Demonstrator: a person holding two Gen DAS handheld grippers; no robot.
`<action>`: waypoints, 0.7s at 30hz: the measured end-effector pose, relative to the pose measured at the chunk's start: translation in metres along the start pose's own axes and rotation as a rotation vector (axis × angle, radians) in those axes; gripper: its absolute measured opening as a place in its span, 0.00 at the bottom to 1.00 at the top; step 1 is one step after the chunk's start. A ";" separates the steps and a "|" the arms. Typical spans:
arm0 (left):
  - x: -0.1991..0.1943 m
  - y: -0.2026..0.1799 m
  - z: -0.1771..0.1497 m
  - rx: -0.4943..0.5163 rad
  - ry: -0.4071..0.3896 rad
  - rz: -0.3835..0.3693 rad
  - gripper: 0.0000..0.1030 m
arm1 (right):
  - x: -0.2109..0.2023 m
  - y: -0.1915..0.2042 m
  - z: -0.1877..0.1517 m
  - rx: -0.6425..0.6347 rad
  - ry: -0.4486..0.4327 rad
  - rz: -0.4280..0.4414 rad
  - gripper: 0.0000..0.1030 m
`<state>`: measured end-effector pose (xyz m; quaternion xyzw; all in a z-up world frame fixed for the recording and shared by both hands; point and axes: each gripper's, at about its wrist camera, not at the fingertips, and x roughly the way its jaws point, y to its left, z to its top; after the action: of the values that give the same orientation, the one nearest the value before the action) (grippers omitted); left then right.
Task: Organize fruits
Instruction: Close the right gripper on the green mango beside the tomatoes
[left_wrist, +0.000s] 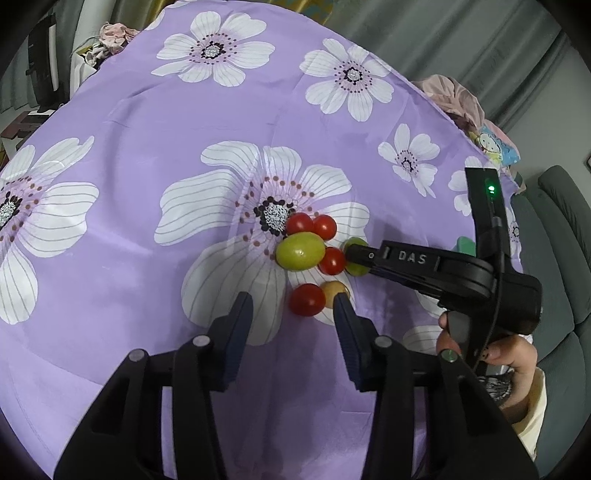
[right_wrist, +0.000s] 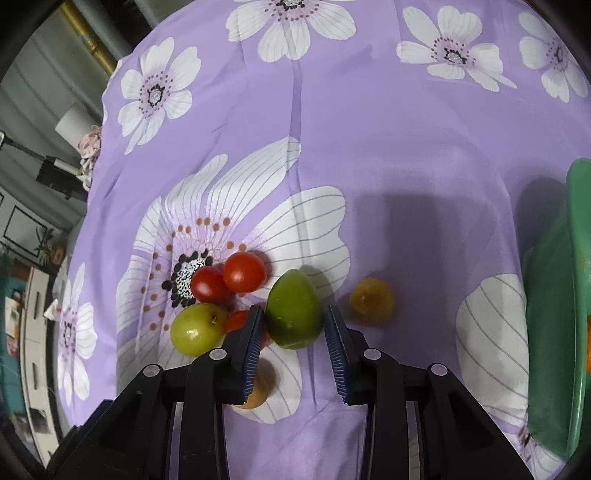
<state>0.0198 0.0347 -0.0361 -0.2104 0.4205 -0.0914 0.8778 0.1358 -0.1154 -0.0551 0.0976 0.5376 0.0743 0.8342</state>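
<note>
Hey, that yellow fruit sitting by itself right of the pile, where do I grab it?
Across the middle of the yellow fruit, coming straight down from above. It is round, and bare cloth lies all round it, so both sides are free. Its nearest neighbour is the green fruit, on its left.

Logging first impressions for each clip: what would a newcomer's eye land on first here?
A tight cluster of small fruit on the purple flowered cloth: red cherry tomatoes and a pale green fruit lying on a big white flower. Next, the right gripper, jaws on either side of a darker green fruit. A green bowl's rim shows at the right edge.
</note>
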 end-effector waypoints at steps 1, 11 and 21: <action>0.001 -0.001 0.000 0.002 0.002 0.002 0.43 | -0.004 -0.002 -0.003 -0.004 0.001 0.003 0.34; 0.008 -0.009 -0.006 0.026 0.032 -0.010 0.43 | -0.041 -0.020 -0.047 -0.052 0.109 0.119 0.34; 0.019 -0.010 -0.008 0.019 0.084 -0.025 0.43 | -0.049 -0.016 -0.054 -0.114 0.099 0.102 0.34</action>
<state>0.0256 0.0167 -0.0497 -0.2031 0.4535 -0.1154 0.8601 0.0669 -0.1377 -0.0378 0.0736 0.5673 0.1519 0.8060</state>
